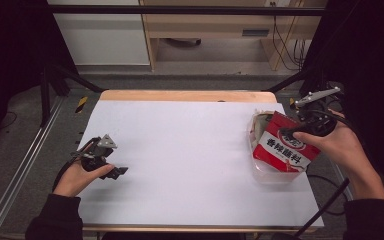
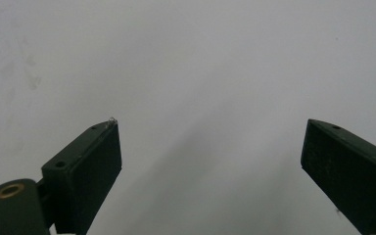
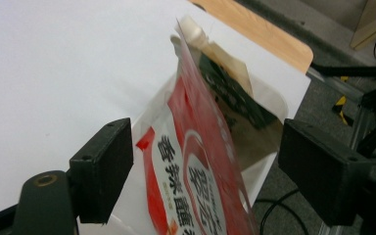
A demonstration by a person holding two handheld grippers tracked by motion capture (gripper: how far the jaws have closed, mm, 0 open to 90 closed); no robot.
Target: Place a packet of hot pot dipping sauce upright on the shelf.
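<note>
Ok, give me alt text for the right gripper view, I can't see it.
A red sauce packet stands on edge between the open jaws of the right hand-held gripper, in a clear container with another packet behind it, at the white table's edge.

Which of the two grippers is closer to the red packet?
The right. The right gripper is open, with the red packet between its jaws. The left gripper is open too, across the table over bare white surface.

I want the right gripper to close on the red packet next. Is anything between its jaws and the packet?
Nothing visible. The right gripper is open, and the red packet stands on edge between its jaws, with only open gaps on either side.
</note>
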